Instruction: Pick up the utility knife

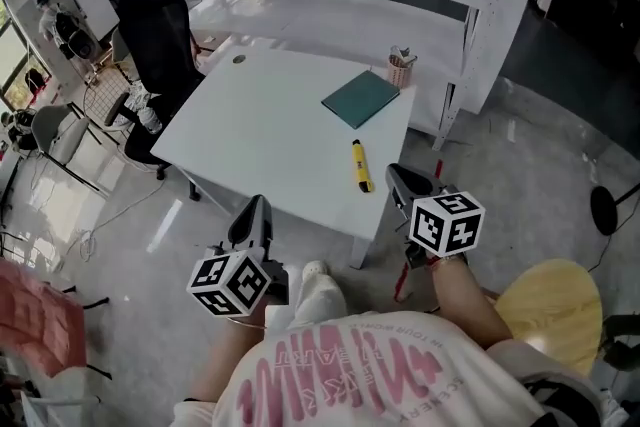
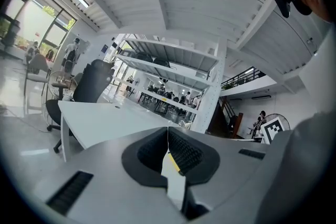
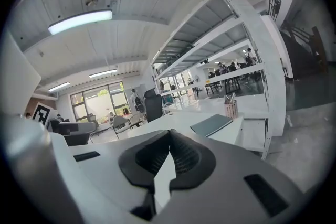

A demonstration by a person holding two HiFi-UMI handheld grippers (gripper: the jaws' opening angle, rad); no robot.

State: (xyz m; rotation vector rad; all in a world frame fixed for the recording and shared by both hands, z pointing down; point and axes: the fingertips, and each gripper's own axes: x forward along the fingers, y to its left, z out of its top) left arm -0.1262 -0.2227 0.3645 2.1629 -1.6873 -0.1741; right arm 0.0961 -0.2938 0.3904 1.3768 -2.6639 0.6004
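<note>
Both grippers are clenched shut with nothing between the jaws: the left gripper point(image 1: 258, 207) and the right gripper point(image 1: 398, 173) hang just off the near edges of the white table point(image 1: 260, 125). The yellow utility knife point(image 1: 360, 165) lies on the table just beside the right gripper, not touching it. Black-and-white square patterns cover the marker cubes point(image 1: 447, 222). The pink lettering on the shirt point(image 1: 380, 375) is too warped to read.

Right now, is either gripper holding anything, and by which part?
Nothing is held. The left gripper and right gripper are both shut and empty; the knife lies on the table, untouched.
</note>
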